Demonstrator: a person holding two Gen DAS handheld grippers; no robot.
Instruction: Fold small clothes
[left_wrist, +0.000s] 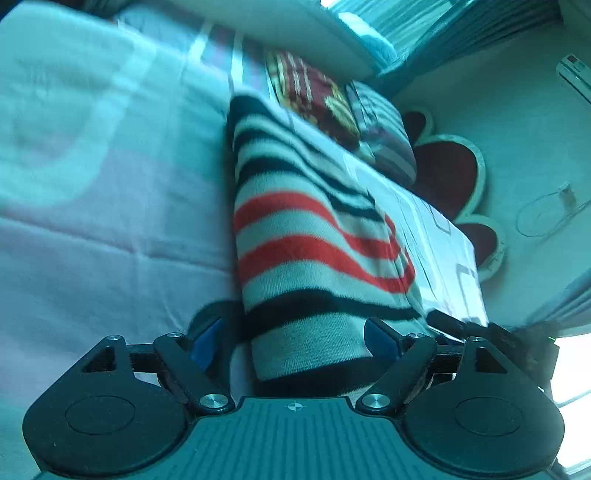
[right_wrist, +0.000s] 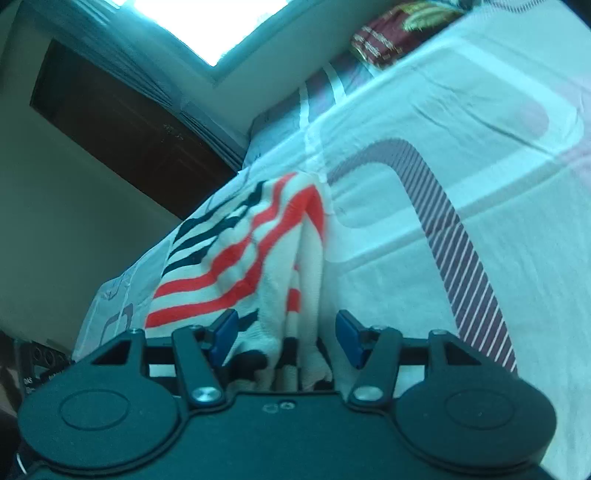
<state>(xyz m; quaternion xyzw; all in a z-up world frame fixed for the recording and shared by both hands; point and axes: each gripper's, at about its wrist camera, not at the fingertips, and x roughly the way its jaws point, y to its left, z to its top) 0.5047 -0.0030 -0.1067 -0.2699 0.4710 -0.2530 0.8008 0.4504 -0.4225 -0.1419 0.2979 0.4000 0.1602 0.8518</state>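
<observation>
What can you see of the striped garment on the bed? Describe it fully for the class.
The striped garment is a soft knit, cream with dark and red bands. It lies on the pale bedsheet, folded into a long strip with a rumpled ridge. Its near end reaches between the open jaws of the left gripper and the right gripper; the blue pads stand apart from it.

surface: bed, pale patterned sheet | on it: striped knit garment, dark red patterned cloth

Both wrist cameras sit low and close over the bed, tilted downward, and share the striped garment; the left view seems motion-blurred.
</observation>
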